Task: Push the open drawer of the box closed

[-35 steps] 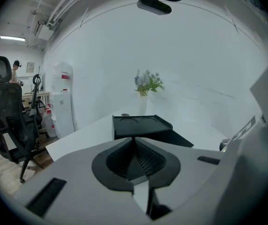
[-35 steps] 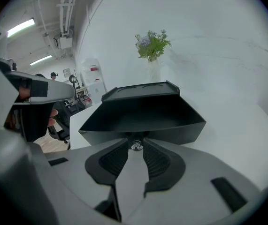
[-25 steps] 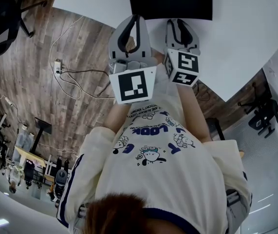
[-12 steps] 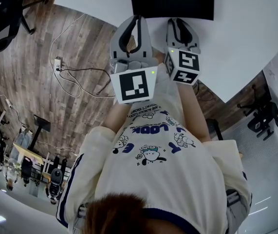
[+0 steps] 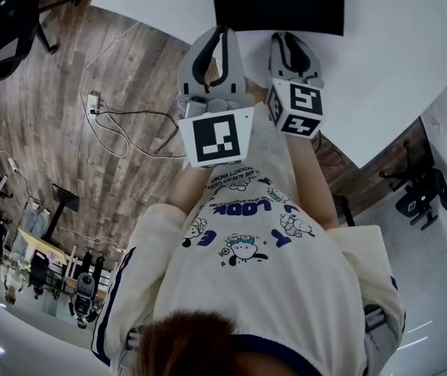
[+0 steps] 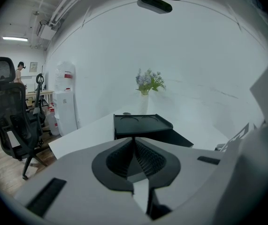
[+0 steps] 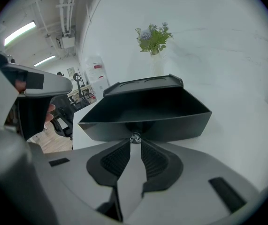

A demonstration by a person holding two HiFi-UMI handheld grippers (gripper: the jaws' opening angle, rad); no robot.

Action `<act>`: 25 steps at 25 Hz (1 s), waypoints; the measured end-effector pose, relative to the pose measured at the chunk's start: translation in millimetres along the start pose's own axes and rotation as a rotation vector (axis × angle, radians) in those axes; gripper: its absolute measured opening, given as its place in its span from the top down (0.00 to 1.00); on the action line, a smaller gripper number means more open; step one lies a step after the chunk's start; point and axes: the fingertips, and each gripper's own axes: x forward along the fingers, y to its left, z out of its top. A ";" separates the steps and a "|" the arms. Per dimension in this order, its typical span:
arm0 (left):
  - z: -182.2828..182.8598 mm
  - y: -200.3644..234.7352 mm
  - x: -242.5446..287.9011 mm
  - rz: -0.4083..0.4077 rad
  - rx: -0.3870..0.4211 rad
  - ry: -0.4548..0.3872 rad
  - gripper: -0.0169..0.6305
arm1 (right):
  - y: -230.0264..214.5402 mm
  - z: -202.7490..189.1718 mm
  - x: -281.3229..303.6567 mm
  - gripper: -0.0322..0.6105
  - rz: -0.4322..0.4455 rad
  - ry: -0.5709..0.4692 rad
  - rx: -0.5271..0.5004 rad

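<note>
The black box (image 5: pixel 278 2) stands on the white table (image 5: pixel 395 45) just beyond both grippers. In the right gripper view its open drawer (image 7: pixel 148 125) fills the middle, empty inside, under the box's top (image 7: pixel 143 84). A small round knob (image 7: pixel 135 138) on the drawer front sits between the tips of my right gripper (image 7: pixel 135 142), whose jaws are closed down to a narrow gap around it. My left gripper (image 6: pixel 134 139) is shut with nothing in it, and the box (image 6: pixel 143 125) lies a short way ahead. In the head view the left gripper (image 5: pixel 221 31) and right gripper (image 5: pixel 282 36) are side by side at the box's near edge.
A vase of flowers (image 7: pixel 153 39) stands on the table behind the box, by the white wall. A black office chair (image 6: pixel 7 111) is off the table's left end. Cables (image 5: pixel 113 124) trail over the wooden floor at the left.
Both grippers stay at the box's near edge; the picture has only drifted slightly.
</note>
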 end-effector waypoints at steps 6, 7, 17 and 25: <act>7.5 -0.6 2.7 0.010 -0.001 -0.016 0.93 | -1.7 0.9 -0.9 0.82 0.009 0.007 -0.003; 8.4 -0.5 3.0 0.011 -0.002 -0.017 0.93 | -1.5 1.2 -0.9 0.82 0.011 0.007 -0.001; 10.4 0.9 9.3 0.018 -0.013 -0.014 0.93 | 0.8 17.9 11.0 0.82 0.028 -0.010 0.002; 14.1 4.1 23.2 0.017 -0.019 -0.019 0.93 | 0.7 28.9 25.9 0.82 0.020 -0.016 0.016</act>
